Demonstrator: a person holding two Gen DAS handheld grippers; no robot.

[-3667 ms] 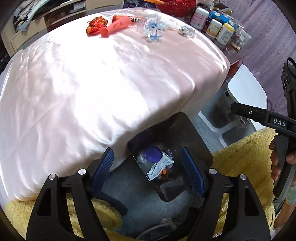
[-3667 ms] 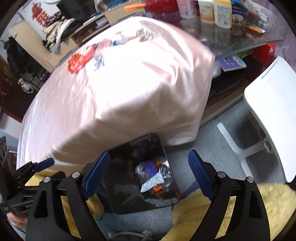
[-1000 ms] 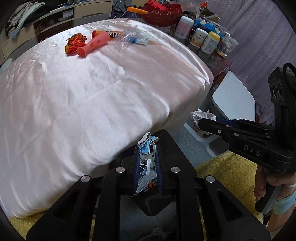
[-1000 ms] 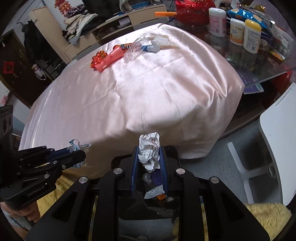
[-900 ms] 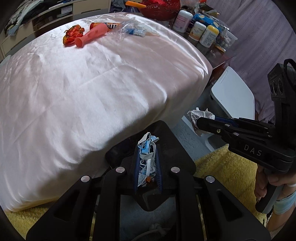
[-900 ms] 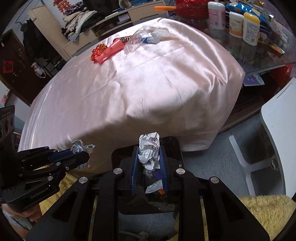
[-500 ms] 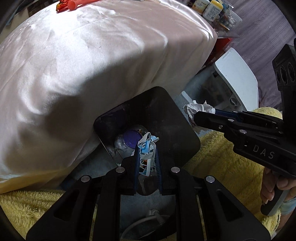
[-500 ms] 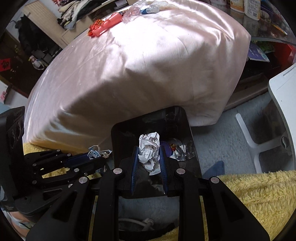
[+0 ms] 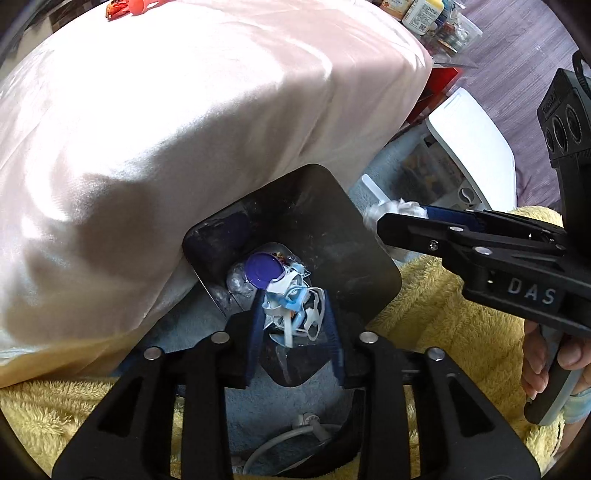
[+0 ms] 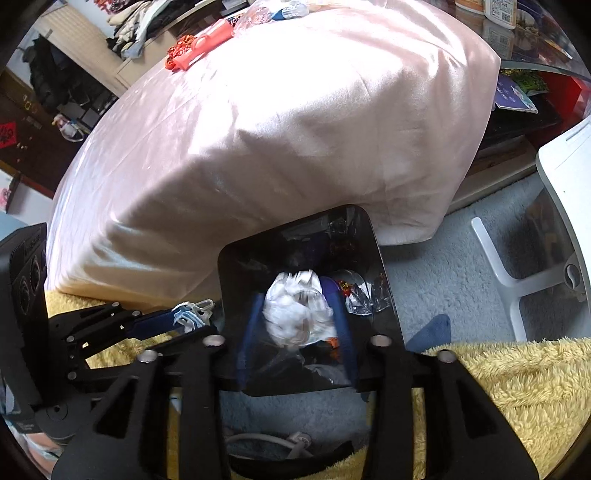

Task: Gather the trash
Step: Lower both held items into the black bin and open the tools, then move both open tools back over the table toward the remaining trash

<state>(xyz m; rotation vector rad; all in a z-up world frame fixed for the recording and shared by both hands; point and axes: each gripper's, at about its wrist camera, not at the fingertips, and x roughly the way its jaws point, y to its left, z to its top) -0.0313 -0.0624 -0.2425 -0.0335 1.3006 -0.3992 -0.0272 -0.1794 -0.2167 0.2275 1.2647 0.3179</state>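
Note:
A black bin [image 9: 332, 206] [image 10: 255, 258] stands on the floor against the pink satin-covered surface [image 9: 184, 92], with a purple lid [image 9: 263, 271] and foil scraps inside. My left gripper [image 9: 291, 299] hangs over it. Its jaws are opening and a blue-white plastic wrapper [image 9: 291, 314] lies loose between the pads. My right gripper [image 10: 295, 291] is over the same bin, jaws opening too. A crumpled white tissue [image 10: 295, 314] is blurred between its fingers. Each gripper shows in the other's view: right [image 9: 384, 218], left [image 10: 184, 317]. Red wrappers [image 10: 199, 44] lie far back on the cover.
A white chair [image 9: 472, 140] [image 10: 565, 166] stands right of the bin on grey carpet. A yellow fluffy blanket [image 9: 443, 295] [image 10: 517, 376] lies under both grippers. Bottles [image 9: 424, 11] crowd a glass table at the far right. A white cable [image 9: 295, 435] lies near the bottom edge.
Both grippers came down over the bin while shut on their trash. Now both pairs of jaws have spread apart, and the tissue in the right one is blurred and lower.

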